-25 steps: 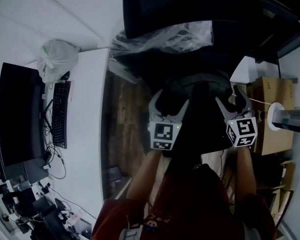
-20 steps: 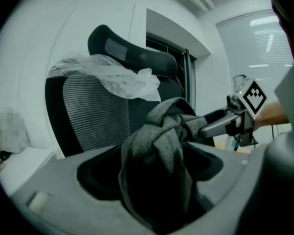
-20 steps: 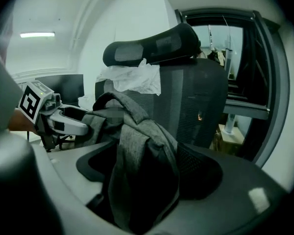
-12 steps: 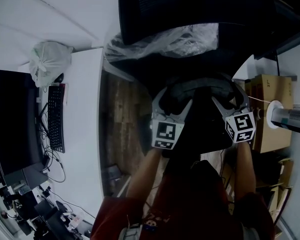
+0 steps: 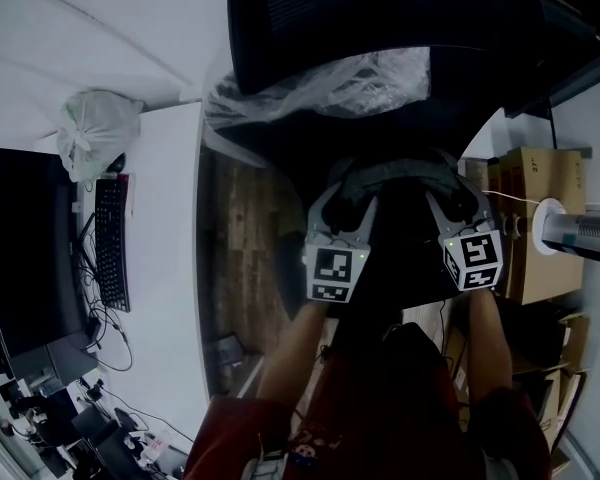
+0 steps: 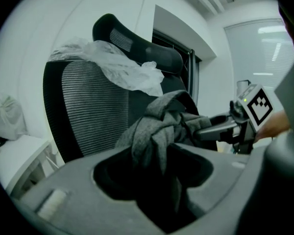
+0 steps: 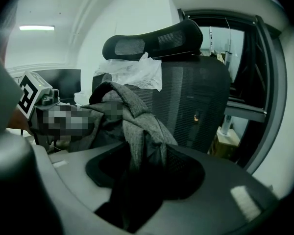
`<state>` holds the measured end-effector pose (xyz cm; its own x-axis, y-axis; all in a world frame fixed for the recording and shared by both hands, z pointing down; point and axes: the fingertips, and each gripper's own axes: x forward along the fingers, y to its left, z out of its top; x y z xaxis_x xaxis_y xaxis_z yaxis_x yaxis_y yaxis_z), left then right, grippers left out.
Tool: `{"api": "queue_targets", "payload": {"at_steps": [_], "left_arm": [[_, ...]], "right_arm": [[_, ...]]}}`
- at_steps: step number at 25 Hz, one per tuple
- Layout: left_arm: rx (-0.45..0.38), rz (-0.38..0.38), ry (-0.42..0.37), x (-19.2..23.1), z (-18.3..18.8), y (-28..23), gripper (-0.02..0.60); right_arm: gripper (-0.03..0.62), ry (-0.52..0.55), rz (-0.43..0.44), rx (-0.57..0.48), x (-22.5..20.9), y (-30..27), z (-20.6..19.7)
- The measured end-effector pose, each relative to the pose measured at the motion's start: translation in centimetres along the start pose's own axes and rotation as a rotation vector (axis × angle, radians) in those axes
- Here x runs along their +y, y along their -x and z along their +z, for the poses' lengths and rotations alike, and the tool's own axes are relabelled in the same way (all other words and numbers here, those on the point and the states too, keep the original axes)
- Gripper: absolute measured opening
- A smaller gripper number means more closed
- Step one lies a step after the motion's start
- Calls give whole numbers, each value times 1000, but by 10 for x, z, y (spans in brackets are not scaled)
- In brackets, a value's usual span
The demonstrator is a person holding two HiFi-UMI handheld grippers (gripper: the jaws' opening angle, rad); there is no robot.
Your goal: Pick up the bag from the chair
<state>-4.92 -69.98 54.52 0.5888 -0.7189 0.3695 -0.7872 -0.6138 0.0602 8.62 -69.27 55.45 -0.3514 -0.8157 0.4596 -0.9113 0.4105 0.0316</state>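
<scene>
A grey fabric bag [image 5: 395, 173] lies on the seat of a black mesh office chair [image 5: 380, 28]. My left gripper [image 5: 345, 200] is at the bag's left end and my right gripper [image 5: 452, 196] at its right end. Both pairs of jaws have just been closing, and each pinches a bunch of the grey cloth. In the left gripper view the bag [image 6: 157, 131] rises in folds out of the left gripper [image 6: 154, 177], with the right gripper beyond it. The right gripper view shows the bag [image 7: 132, 116] gathered in the right gripper [image 7: 137, 180].
A clear plastic sheet [image 5: 320, 83] is draped over the chair's back. To the left is a white desk [image 5: 170, 268] with a keyboard [image 5: 110, 243], a monitor [image 5: 25, 248] and a tied white plastic bag [image 5: 95, 128]. A cardboard box [image 5: 540, 223] stands at the right.
Both grippers moved forward and a little down onto the bag. Their jaws went from wide apart to narrowed round the grey cloth, which is now bunched between them.
</scene>
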Motion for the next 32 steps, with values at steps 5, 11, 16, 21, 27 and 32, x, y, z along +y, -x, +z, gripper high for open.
{"api": "queue_targets", "payload": {"at_steps": [5, 11, 16, 21, 27, 32], "left_arm": [[0, 8, 10, -10, -2, 9, 188], [-19, 24, 0, -30, 2, 31, 173], [-50, 45, -49, -60, 13, 57, 172], [-70, 66, -70, -94, 20, 96, 172], [-81, 80, -68, -154, 19, 154, 172], [-79, 111, -89, -202, 6, 203, 172]], "right_arm": [[175, 1, -18, -12, 5, 13, -3], [146, 9, -19, -34, 14, 42, -4], [141, 12, -34, -77, 19, 82, -4], [141, 17, -32, -114, 33, 131, -6], [141, 37, -23, -129, 51, 210, -17], [143, 31, -13, -138, 73, 269, -40]]}}
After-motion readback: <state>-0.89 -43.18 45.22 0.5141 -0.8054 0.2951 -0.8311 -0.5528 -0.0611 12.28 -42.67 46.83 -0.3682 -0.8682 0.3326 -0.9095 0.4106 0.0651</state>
